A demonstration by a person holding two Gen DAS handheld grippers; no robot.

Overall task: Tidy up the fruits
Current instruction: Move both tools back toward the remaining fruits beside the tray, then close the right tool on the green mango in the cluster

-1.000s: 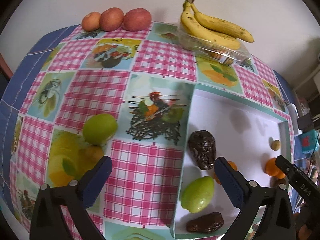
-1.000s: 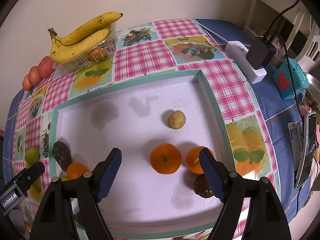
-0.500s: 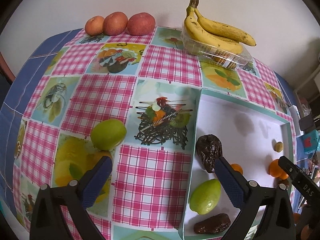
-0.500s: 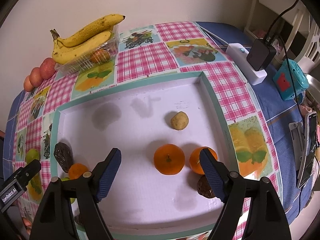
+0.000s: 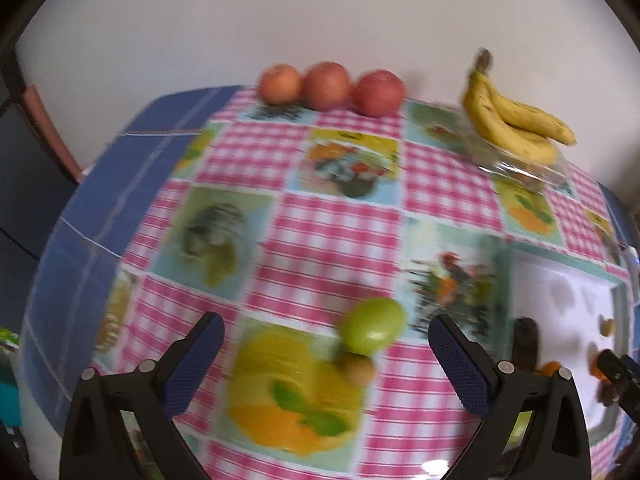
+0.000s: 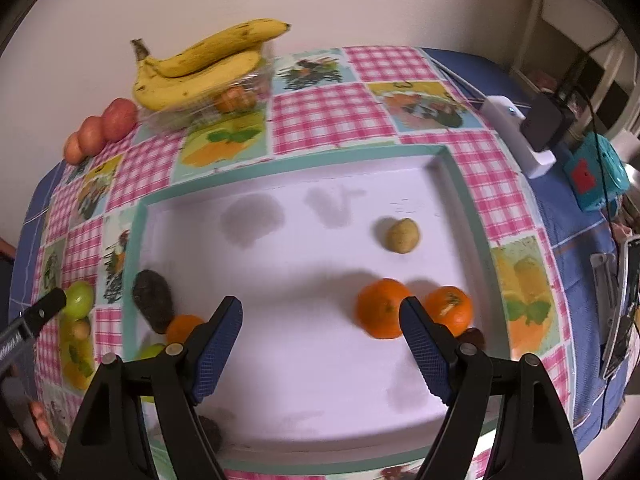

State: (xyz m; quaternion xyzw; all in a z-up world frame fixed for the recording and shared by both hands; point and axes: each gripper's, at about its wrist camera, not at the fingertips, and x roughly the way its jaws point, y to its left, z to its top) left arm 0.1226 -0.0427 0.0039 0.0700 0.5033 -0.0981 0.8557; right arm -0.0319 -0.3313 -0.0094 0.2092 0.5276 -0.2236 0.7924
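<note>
Left tool [image 5: 326,354] open over green fruit [image 5: 372,329] beside tray's [image 6: 460,168] left edge; smooth, firm, rollable, so grip across middle. Right tool [image 6: 322,344] open.

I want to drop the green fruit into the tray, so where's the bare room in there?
Free: the tray's middle and far half, between the dark fruit and the yellow fruit. Crowded: the near-right corner with two oranges, and the near-left corner.

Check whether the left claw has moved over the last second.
Yes. The left claw has swung left: the tray, once under its right finger, now sits at the view's right edge, and the green fruit lies between its fingers.
</note>
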